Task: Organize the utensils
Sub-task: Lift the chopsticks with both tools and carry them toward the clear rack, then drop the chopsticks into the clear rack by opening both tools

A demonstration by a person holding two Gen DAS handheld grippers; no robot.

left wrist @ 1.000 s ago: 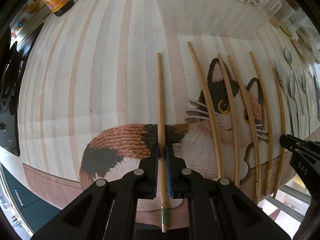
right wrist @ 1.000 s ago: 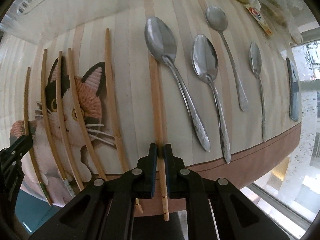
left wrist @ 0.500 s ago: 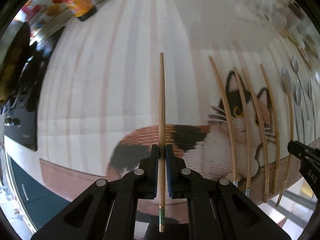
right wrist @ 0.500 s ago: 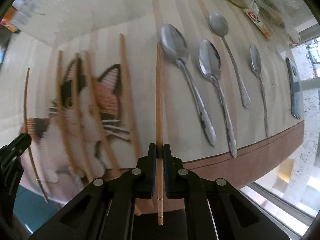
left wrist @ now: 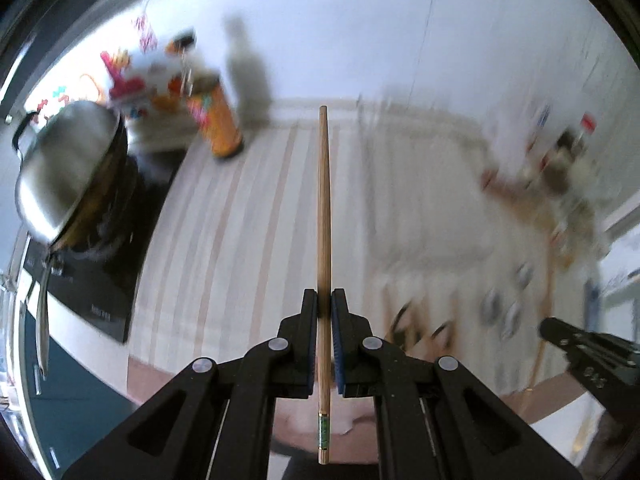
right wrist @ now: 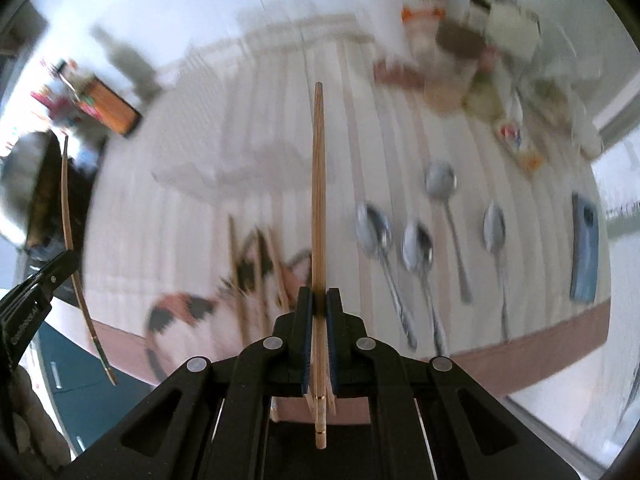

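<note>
My left gripper (left wrist: 324,300) is shut on a wooden chopstick (left wrist: 324,208) and holds it high above the striped mat (left wrist: 240,240). That chopstick also shows at the left of the right wrist view as a thin curved chopstick (right wrist: 70,232) beside the left gripper's black tip (right wrist: 48,280). My right gripper (right wrist: 319,300) is shut on another wooden chopstick (right wrist: 319,184), also lifted off the mat. Several chopsticks (right wrist: 260,272) still lie on the cat picture below. Several metal spoons (right wrist: 416,248) lie in a row to the right of them. The right gripper's tip (left wrist: 560,330) shows at the right of the left wrist view.
A steel pot with a lid (left wrist: 68,168) sits on a black cooktop (left wrist: 104,272) at the left. An orange bottle (left wrist: 218,124) stands at the back. A clear plastic holder (right wrist: 240,160) lies on the mat. A blue-grey flat item (right wrist: 584,252) lies far right; clutter (right wrist: 480,64) stands behind.
Both grippers have risen steeply, each lifting its chopstick off the mat. The views have tilted up so the back wall, pot and bottle show. Both stay shut on their chopsticks.
</note>
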